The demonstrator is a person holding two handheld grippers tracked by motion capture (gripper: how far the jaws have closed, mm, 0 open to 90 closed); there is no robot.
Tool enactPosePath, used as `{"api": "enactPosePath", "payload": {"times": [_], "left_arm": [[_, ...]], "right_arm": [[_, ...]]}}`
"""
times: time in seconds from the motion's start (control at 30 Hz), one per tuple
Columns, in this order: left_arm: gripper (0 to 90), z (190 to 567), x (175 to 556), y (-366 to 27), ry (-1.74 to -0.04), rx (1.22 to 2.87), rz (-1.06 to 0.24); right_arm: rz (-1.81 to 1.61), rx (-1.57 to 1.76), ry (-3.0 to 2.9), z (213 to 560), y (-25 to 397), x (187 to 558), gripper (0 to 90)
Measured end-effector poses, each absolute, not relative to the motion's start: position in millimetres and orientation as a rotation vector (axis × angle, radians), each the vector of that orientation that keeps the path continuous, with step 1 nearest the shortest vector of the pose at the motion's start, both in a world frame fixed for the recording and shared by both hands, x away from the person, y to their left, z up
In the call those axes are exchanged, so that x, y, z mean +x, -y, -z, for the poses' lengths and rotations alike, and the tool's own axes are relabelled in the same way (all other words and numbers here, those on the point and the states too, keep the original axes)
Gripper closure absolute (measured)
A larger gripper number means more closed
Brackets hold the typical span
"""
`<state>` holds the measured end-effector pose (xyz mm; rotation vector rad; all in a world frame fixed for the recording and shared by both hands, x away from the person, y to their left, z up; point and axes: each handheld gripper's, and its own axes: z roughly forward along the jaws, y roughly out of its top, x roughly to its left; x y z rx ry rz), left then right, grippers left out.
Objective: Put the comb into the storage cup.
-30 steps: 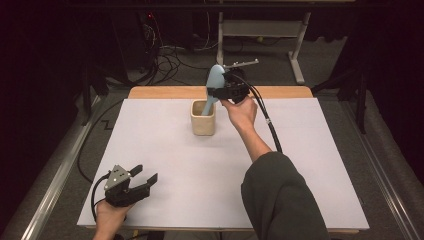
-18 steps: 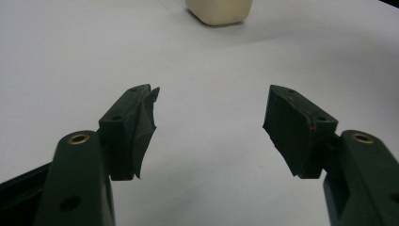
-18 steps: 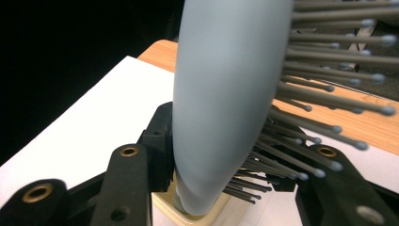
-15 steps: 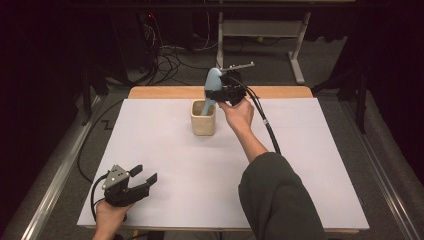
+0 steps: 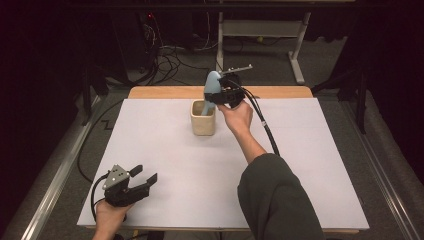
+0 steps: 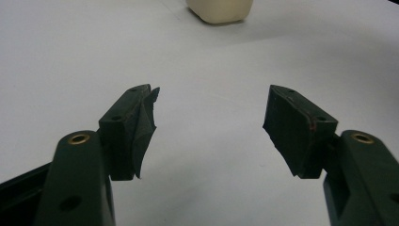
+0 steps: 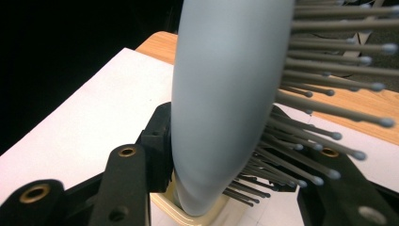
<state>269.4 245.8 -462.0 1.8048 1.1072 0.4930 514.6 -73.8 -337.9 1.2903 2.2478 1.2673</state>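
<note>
The right tongs (image 5: 223, 93) clamp a pale blue hairbrush (image 5: 212, 86) whose handle end dips into the cream cup (image 5: 203, 123) just below them, while the left tongs (image 5: 141, 181) rest wide apart, far nearer the table (image 5: 310, 165) edge.

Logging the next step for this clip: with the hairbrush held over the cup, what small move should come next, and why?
Probably lower it a little further. The right gripper is shut on the light blue hairbrush, which stands roughly upright with its lower end at the mouth of the beige cup. Letting go now would risk it tipping out. The left gripper rests open near the table's front edge.
</note>
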Motion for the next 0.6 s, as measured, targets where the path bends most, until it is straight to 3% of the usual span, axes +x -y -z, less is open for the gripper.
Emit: {"api": "enactPosePath", "payload": {"times": [0.6], "left_arm": [[34.4, 462.5, 270.4, -245.4, -1.111, 1.813, -0.487]], "right_arm": [[-1.244, 1.303, -2.259, 348.0, 74.2, 517.3, 52.0]]}}
